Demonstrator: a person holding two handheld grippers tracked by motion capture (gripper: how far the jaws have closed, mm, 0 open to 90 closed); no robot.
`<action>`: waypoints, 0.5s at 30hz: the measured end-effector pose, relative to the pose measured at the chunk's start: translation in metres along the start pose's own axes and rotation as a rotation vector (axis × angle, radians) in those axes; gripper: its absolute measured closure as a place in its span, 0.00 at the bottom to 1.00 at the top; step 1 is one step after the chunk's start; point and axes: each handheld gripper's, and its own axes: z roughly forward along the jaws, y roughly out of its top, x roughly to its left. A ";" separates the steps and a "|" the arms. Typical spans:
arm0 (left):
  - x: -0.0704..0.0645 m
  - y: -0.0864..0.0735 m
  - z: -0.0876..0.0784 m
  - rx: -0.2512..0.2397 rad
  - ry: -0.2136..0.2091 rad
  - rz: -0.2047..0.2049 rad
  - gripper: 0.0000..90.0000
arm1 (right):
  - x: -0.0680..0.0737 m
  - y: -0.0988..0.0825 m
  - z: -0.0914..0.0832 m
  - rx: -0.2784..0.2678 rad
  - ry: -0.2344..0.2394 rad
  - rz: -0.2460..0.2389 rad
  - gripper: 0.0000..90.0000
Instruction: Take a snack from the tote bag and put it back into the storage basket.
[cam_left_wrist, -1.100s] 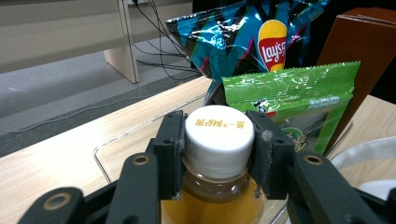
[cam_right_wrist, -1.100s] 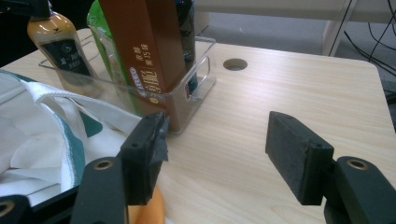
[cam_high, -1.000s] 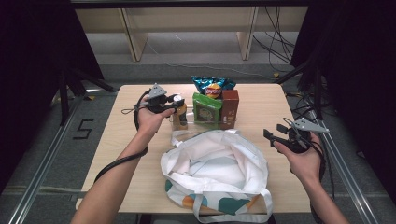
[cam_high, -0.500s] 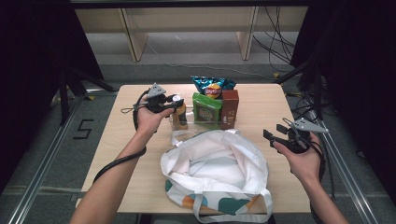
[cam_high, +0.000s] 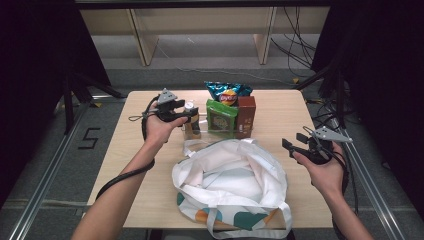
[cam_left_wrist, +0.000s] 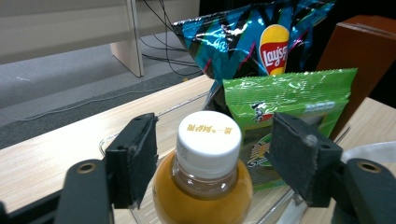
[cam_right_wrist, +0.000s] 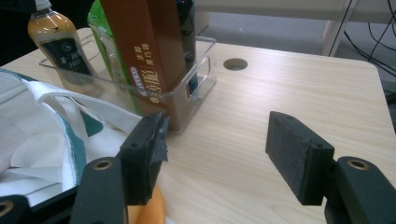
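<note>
While the left claw (cam_left_wrist: 210, 154) stands around the neck of the bottle (cam_left_wrist: 203, 186), its jaws have just been opening, and a gap shows between each pad and the white cap; the bottle is between them but not gripped. The bottle stands upright at the left end of a clear tray (cam_right_wrist: 196, 77), toward the far edge of the tabletop (cam_high: 280, 107), probably just set down there. Beside it in the tray stand a green packet (cam_high: 221, 117) and a brown box (cam_high: 245, 115), with a blue chip bag (cam_high: 227, 92) behind; upright packing keeps the row compact. The right claw (cam_high: 299, 144) hovers open and empty near the right edge, apart from the tray. A white tote bag (cam_high: 230, 187) lies open at the near edge, close to the tray. Free surface remains along the left edge and the far right corner for withdrawal.
</note>
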 end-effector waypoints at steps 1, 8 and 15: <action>0.000 0.000 -0.002 -0.002 0.000 -0.004 0.34 | 0.000 0.000 0.000 0.001 0.007 -0.005 0.43; -0.003 0.005 -0.021 -0.011 0.016 0.004 0.31 | -0.001 0.000 0.001 0.005 -0.009 -0.020 0.43; -0.011 0.005 -0.038 -0.009 0.026 -0.004 0.32 | 0.000 -0.001 0.000 0.019 -0.013 -0.021 0.43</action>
